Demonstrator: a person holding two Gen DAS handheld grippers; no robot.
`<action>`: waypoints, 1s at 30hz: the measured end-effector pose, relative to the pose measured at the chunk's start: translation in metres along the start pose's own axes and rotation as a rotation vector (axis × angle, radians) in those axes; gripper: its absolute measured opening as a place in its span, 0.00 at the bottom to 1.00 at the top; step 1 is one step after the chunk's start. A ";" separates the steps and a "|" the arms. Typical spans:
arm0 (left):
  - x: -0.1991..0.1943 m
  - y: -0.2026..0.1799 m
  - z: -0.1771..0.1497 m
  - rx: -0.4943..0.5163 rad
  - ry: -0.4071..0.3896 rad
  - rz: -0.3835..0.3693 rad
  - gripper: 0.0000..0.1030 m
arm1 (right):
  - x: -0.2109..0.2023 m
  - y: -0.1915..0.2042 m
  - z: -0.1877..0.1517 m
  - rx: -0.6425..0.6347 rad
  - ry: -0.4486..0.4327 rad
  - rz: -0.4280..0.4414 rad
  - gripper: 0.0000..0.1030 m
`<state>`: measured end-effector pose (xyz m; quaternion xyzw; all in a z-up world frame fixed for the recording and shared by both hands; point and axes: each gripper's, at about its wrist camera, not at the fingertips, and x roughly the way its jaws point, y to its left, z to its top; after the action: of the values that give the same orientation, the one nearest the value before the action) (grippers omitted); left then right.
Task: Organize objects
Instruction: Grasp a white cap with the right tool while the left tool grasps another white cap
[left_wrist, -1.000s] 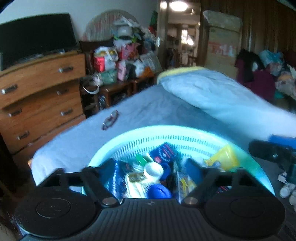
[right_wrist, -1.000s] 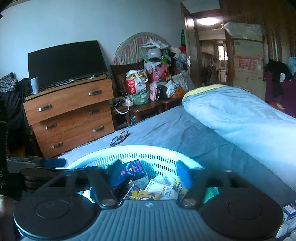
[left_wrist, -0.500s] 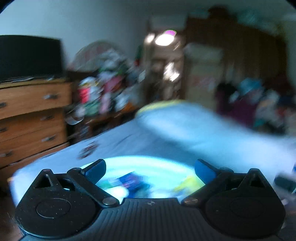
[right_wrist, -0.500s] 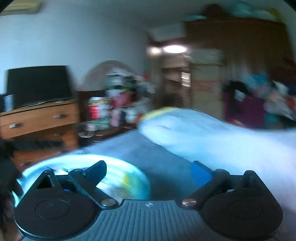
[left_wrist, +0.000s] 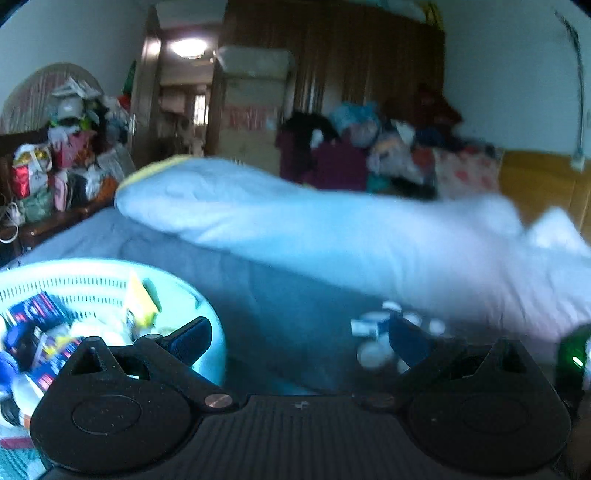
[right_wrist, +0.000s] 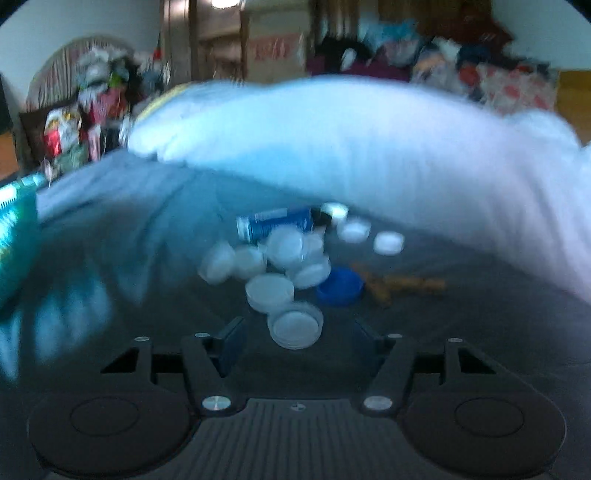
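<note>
both views are blurred. the right tongs (right_wrist: 297, 338) are spread wide and hold nothing; a white lid (right_wrist: 294, 324) lies on the grey bed (right_wrist: 129, 236) just ahead, between the tips. beyond it sits a cluster of white lids (right_wrist: 273, 258), a blue lid (right_wrist: 340, 285) to the right, then a blue box (right_wrist: 275, 222). a pale pillow (right_wrist: 351, 133) lies farthest. the left tongs (left_wrist: 297, 338) are also wide open and empty, with a pale basket (left_wrist: 192, 295) full of small items at their left.

Pale turquoise slotted basket (left_wrist: 92, 273), white lids (right_wrist: 269, 288), blue lid (right_wrist: 340, 290), grey-blue bedsheet (right_wrist: 147, 221)
</note>
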<state>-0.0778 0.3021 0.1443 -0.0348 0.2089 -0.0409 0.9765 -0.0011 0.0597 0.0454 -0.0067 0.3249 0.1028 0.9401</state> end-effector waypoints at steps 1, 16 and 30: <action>0.006 -0.002 -0.002 -0.004 0.018 -0.003 1.00 | 0.011 0.002 -0.003 -0.008 0.013 0.008 0.63; 0.135 -0.104 -0.060 0.250 0.210 -0.340 0.84 | -0.054 -0.074 -0.051 0.222 -0.033 0.013 0.42; 0.233 -0.143 -0.068 0.271 0.308 -0.292 0.64 | -0.046 -0.087 -0.061 0.281 -0.061 0.039 0.42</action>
<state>0.0964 0.1346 0.0003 0.0734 0.3406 -0.2140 0.9126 -0.0563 -0.0387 0.0209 0.1344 0.3076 0.0746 0.9390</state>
